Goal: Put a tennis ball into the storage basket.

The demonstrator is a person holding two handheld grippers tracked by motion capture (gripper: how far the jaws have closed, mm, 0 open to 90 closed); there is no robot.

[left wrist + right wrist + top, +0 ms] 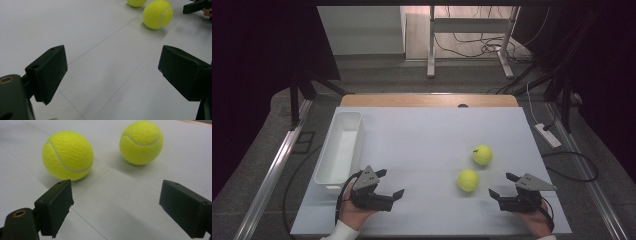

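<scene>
Two yellow tennis balls lie on the white table top [422, 140], right of centre: a nearer ball [467, 180] [157, 14] [68, 155] and a farther ball [482, 155] [136, 2] [141, 142]. My left gripper [390, 183] [112, 72] rests near the front edge at the left, open and empty, and points toward the balls. Just right of the nearer ball, my right gripper [502, 184] [116, 205] is open and empty as well, a short gap away from it. Its jaw tip shows in the left gripper view as the right gripper [196, 6].
A long white bin [339, 147] stands along the table's left side, just beyond my left gripper. A wooden strip [427, 100] runs along the far edge. Cables and a power strip [548, 135] lie on the floor to the right.
</scene>
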